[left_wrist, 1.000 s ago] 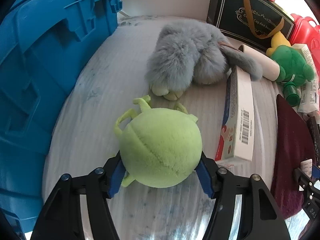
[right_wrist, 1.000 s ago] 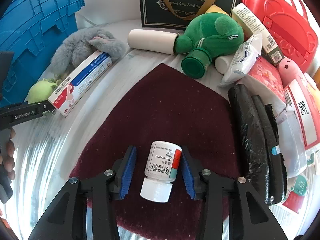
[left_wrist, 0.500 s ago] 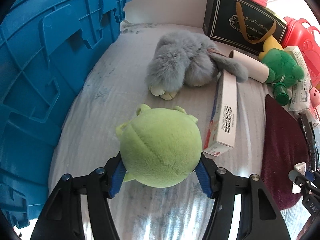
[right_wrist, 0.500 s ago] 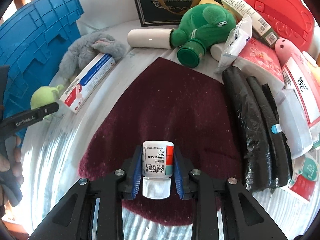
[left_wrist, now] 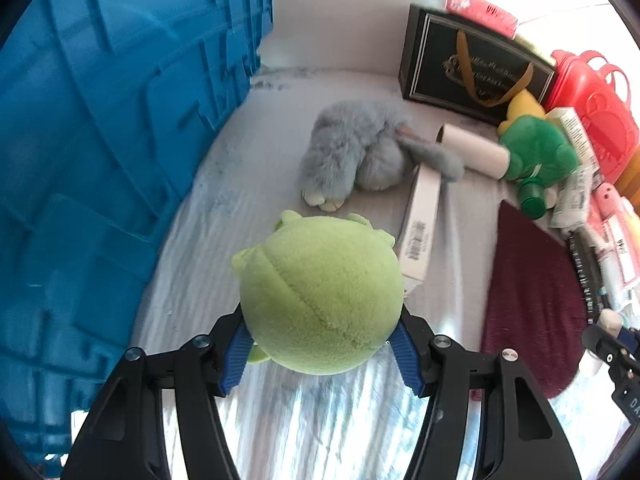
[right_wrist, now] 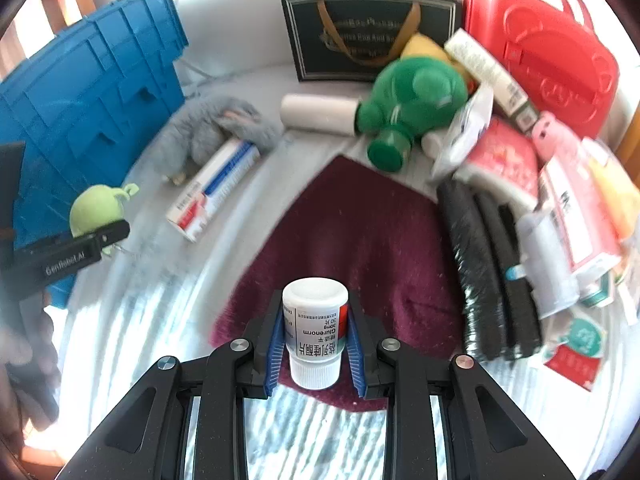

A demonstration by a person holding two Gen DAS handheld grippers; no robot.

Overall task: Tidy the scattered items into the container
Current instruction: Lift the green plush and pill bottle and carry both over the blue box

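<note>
my left gripper [left_wrist: 322,344] clamps lime plush ball [left_wrist: 322,294] | my right gripper [right_wrist: 314,346] pinches white pill bottle [right_wrist: 315,328] | blue crate [left_wrist: 100,152] left

Place: looks to me like a home, my bed or a cloth-covered table.
Surface: pale wrinkled sheet [right_wrist: 152,320] under my tongs.
Landmark: big blue plastic crate [left_wrist: 100,160].
Beside the crate: grey plush rabbit [left_wrist: 352,156].
Farther from it: green plush toy [right_wrist: 416,96], red plastic case [right_wrist: 544,48], black gift bag [right_wrist: 372,36].
</note>
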